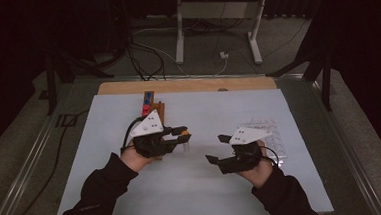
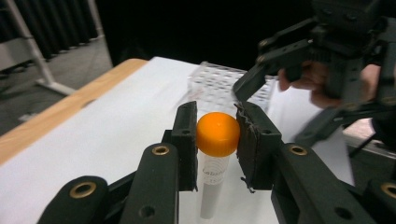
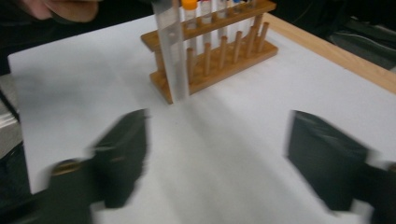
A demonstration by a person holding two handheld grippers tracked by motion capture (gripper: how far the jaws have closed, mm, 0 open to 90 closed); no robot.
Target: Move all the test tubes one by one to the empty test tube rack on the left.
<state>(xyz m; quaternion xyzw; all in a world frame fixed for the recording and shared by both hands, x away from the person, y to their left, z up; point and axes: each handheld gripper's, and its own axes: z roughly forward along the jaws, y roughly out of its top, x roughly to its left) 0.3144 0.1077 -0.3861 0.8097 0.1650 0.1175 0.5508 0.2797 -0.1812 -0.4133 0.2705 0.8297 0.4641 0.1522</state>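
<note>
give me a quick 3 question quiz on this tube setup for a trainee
1. True or false: the left claw is shut on the orange-capped tube.
2. How do the right claw's jaws stand? A) wide apart B) clamped on a tube C) gripping the rack
3. Fill in: in the high view, the wooden rack stands behind the ____ claw, while the clear rack lies by the right one.

Key: 1 true; 2 A; 3 left.
</note>
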